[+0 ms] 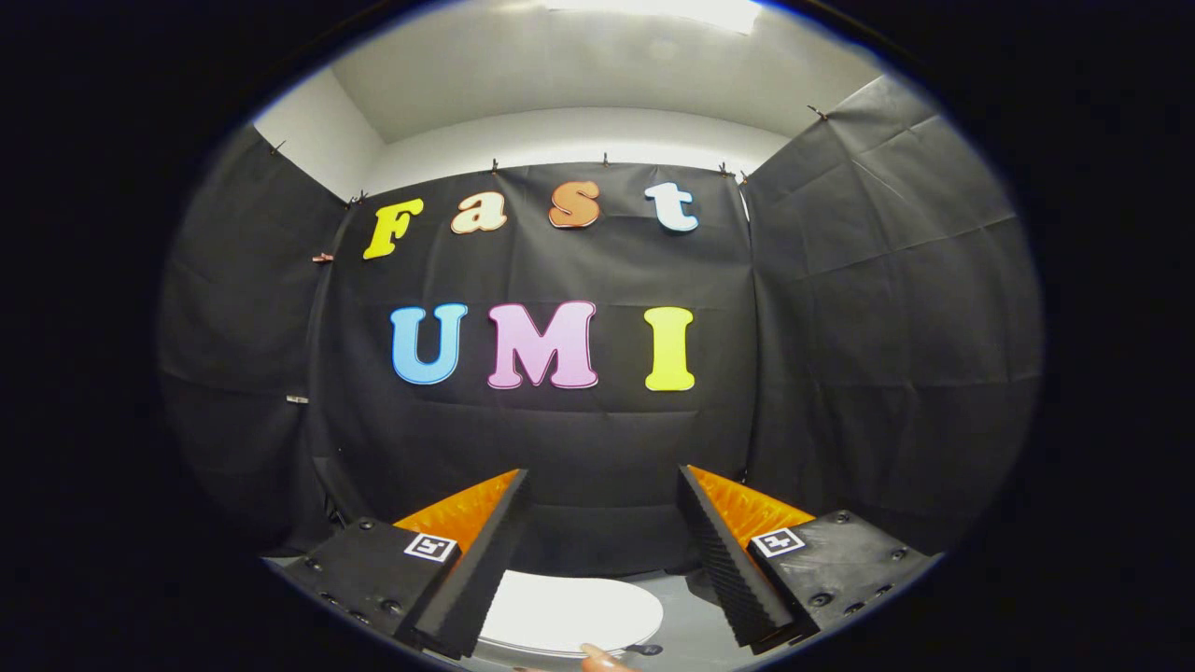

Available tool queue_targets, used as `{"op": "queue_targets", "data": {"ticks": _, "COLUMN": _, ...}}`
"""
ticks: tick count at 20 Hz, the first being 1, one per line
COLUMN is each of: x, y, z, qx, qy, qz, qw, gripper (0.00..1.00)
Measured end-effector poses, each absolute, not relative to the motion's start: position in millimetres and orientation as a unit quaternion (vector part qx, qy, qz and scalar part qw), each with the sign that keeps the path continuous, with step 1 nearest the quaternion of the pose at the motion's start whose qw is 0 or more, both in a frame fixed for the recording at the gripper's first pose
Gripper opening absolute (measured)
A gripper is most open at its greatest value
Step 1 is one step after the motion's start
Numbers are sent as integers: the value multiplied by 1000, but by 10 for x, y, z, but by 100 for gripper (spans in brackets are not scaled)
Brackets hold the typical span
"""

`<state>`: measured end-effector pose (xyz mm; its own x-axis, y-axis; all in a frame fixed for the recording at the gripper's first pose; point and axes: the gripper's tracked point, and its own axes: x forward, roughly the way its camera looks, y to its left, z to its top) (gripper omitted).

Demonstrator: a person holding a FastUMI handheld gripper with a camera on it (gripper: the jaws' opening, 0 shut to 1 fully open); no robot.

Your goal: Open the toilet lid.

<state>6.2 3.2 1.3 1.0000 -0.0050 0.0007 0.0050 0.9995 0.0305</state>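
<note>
Below: toilet lid point(569, 611) between parted tongs point(602, 481).

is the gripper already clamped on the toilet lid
No, the gripper is open, fingers spread wide apart above the white toilet lid and pressing on nothing.

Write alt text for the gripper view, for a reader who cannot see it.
The gripper is open, its fingers spread with nothing between them, above a white toilet lid lying flat below and just ahead. A fingertip shows at the lid's near edge; black cloth walls stand beyond.

The toilet lid point(569, 611) is partly hidden behind the claw point(602, 481), its near rim cut off.
</note>
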Motion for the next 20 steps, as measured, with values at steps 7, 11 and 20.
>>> {"op": "queue_targets", "data": {"ticks": 7, "x": 291, "y": -98, "z": -235, "qx": 18, "qy": 20, "qz": -23, "qw": 999, "gripper": 99}}
{"op": "queue_targets", "data": {"ticks": 11, "x": 481, "y": -226, "z": -523, "qx": 45, "qy": 39, "qz": -38, "qw": 998, "gripper": 99}}
{"op": "queue_targets", "data": {"ticks": 20, "x": 927, "y": -694, "z": -1425, "qx": 142, "qy": 86, "qz": -57, "qw": 984, "gripper": 98}}
